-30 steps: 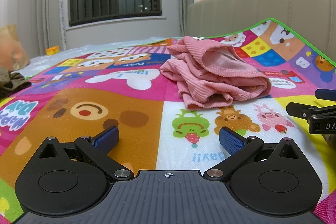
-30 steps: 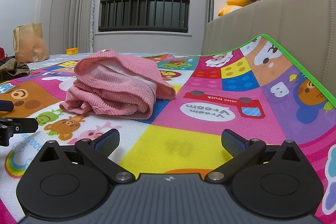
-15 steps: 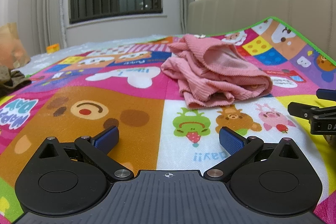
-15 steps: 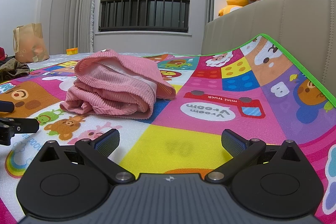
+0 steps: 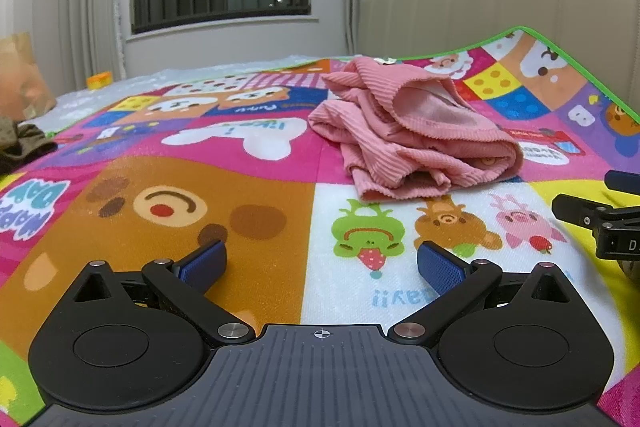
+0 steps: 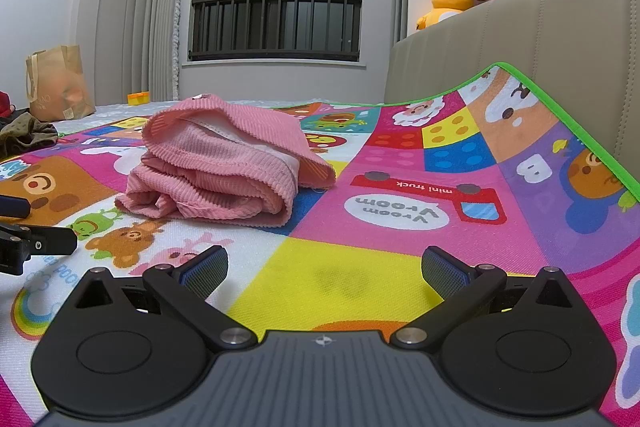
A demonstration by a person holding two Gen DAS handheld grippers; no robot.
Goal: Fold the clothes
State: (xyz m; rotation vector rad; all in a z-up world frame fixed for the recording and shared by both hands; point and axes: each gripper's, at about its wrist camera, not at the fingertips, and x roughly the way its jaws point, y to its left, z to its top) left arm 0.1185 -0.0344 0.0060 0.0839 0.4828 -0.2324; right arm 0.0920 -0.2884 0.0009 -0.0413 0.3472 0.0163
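A home: cartoon play mat (image 6: pixel 400 155), beige sofa (image 6: pixel 560 39), plush duck (image 6: pixel 448 3).

The right claw (image 6: pixel 324 269) hovers low with its blue-padded fingers (image 6: pixel 204 267) spread wide over the cartoon play mat (image 6: pixel 400 227), facing a crumpled pink ribbed garment (image 6: pixel 224 167), with the left claw's (image 6: pixel 36 243) black tip at the left edge.

**Pink ribbed garment lies bunched on the play mat**

The pink corduroy garment (image 5: pixel 412 131) sits crumpled in a loose heap, folds overlapping, paler lining showing. It lies at 1 o'clock in the left wrist view, 11 o'clock in the right (image 6: pixel 224 171).
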